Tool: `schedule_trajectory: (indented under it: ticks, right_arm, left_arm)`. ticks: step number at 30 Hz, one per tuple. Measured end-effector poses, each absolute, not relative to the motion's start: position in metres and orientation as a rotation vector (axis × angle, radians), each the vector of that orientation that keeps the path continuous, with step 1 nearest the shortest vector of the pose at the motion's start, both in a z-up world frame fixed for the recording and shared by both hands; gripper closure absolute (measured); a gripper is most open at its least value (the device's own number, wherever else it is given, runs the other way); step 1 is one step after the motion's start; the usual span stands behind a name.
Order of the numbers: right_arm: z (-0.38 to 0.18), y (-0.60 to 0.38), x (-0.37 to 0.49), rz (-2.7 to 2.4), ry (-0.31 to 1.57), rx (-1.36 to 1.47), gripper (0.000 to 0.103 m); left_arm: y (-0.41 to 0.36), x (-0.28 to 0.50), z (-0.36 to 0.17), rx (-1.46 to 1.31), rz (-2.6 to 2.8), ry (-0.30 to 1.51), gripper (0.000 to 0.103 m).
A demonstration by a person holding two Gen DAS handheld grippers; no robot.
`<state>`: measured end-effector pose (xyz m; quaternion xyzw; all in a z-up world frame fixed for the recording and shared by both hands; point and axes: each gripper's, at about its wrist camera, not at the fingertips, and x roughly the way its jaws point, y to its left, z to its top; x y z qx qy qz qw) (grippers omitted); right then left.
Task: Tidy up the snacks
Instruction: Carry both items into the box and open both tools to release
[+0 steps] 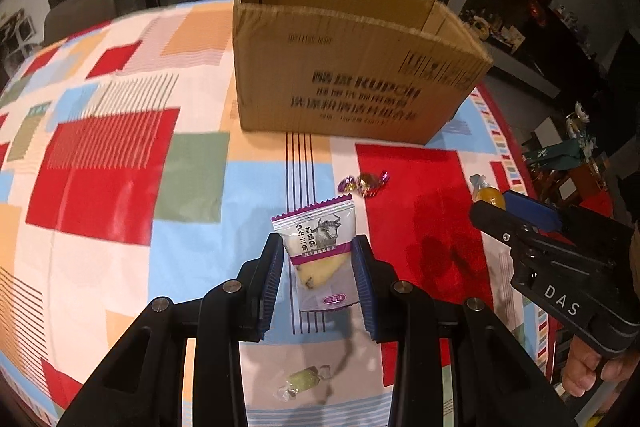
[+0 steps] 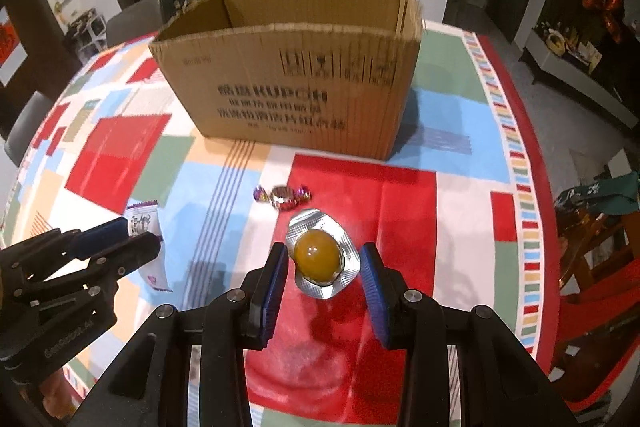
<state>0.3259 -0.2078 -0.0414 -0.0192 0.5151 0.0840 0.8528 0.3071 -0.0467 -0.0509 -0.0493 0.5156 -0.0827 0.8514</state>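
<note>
Green candy: lying on the cloth at 6 o'clock, under the left gripper, easy to miss or bump.
Left gripper: closed on the purple snack packet, holding it by both side edges.
Packet risk: thin and slippery, could slide out or crush the soft cake inside if squeezed hard.
Right gripper: wide, one finger on each side of the yellow foil-cup sweet, maybe brushing the foil on the left, hard to tell.
Sweet risk: round top, thin foil rim; could pop out sideways or bend when pinched.
Purple twist candy: at 12 o'clock just past the sweet, might get knocked on the way forward.
Cardboard box: open, far at 12 o'clock on the checked tablecloth.
Box risk: tall front wall; a low carry could hit it and drop the snack outside.
Both grippers: near each other, could bump when heading to the box together.
</note>
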Motion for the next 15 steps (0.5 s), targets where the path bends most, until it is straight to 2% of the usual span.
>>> schedule_trajectory:
  ticks: [15]
  right_arm:
    - [0.008,-0.2,0.339,0.183,0.955,-0.035,0.065]
  left_arm:
    - [-0.039,0.325,0.002,-0.075,-0.204,0.968,0.068]
